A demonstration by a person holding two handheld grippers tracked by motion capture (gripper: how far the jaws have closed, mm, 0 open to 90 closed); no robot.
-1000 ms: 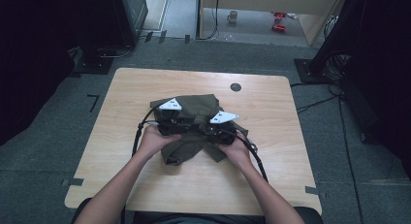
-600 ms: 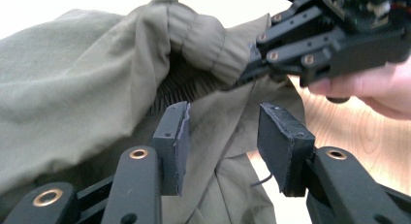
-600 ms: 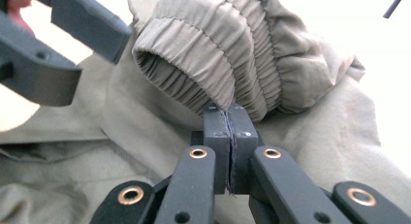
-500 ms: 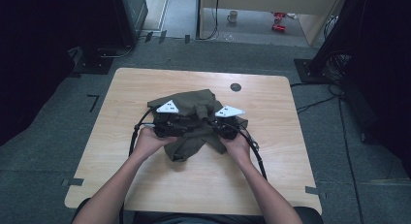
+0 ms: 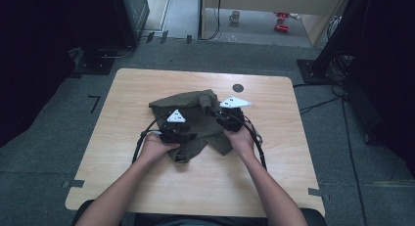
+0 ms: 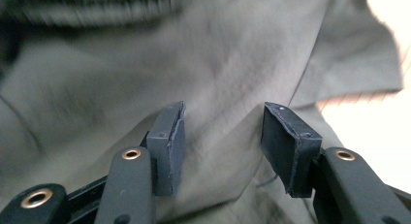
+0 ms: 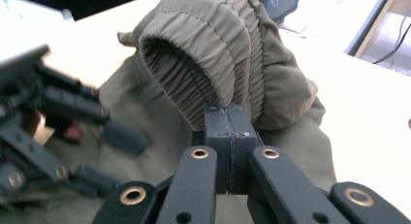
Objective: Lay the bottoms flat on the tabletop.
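The crumpled olive-green fabric garment (image 5: 195,121) is pinched at its gathered elastic band by the right gripper (image 7: 228,118) at 12 o'clock; the left gripper (image 6: 223,132) is held wide above it.

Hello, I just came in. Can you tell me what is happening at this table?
A person works at a wooden table with an olive-green garment, one gripper in each hand. The right gripper has its jaws shut on the garment's gathered elastic band. The left gripper has its jaws open over the cloth, holding nothing. The garment lies crumpled at the middle of the table.
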